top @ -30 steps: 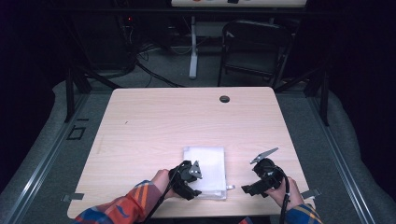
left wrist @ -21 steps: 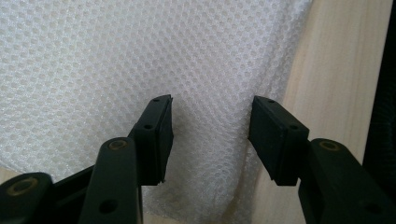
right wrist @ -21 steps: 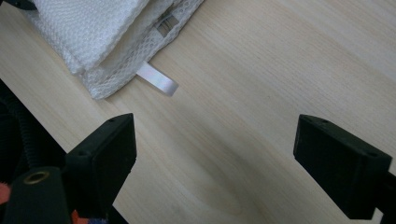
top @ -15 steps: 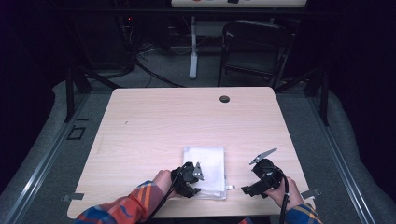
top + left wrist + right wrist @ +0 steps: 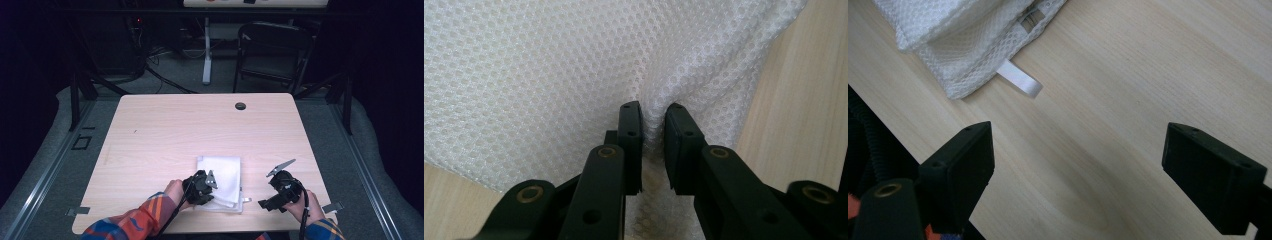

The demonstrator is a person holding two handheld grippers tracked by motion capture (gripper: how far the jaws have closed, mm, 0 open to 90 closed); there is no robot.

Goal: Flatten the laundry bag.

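A folded white mesh cloth (image 5: 223, 171) lies near the front of the light wooden table (image 5: 175, 130). My left gripper (image 5: 209, 182) sits at the cloth's front left corner. Its jaws have just been closing. In the left gripper view, my left gripper (image 5: 654, 112) pinches a raised fold of the cloth (image 5: 549, 75) between its pads. My right gripper (image 5: 268, 189) rests to the right of the cloth, jaws wide apart. In the right gripper view, my right gripper (image 5: 1078, 145) has bare wood between its jaws, and the cloth's corner (image 5: 958, 30) with a white loop tag (image 5: 1020, 82) lies beyond them.
A dark grommet hole (image 5: 240, 106) sits near the table's far edge. Behind the table stands a folding chair (image 5: 272, 50) among cables on the floor. The table's front edge (image 5: 903, 145) runs just left of the right gripper's left jaw. Plaid sleeves (image 5: 145, 220) enter from below.
The left gripper's jaws have drawn together on the cloth's front left corner, gathering a fold. Both hands have stayed in place, and the right gripper looks the same.
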